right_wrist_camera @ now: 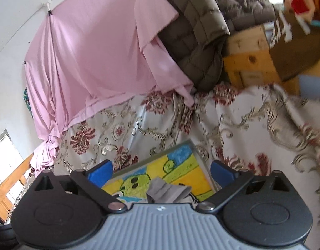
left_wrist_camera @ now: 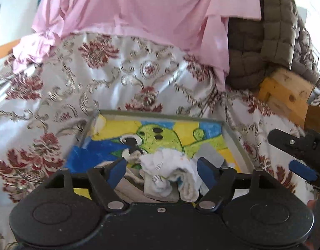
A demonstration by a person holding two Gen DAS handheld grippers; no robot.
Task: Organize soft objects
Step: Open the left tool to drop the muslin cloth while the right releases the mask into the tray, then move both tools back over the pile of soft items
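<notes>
Our left gripper [left_wrist_camera: 162, 169] stood wide open around the white socks [left_wrist_camera: 172, 173] lying in the tray [left_wrist_camera: 232, 133]; our right gripper [right_wrist_camera: 162, 171] hung open and empty above the grey cloth [right_wrist_camera: 166, 191]. We judged closing squarely on the bundle's middle best.

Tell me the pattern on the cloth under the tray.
White satin cloth with dark red flowers and grey-gold scrolls; clearest in the left wrist view.
</notes>
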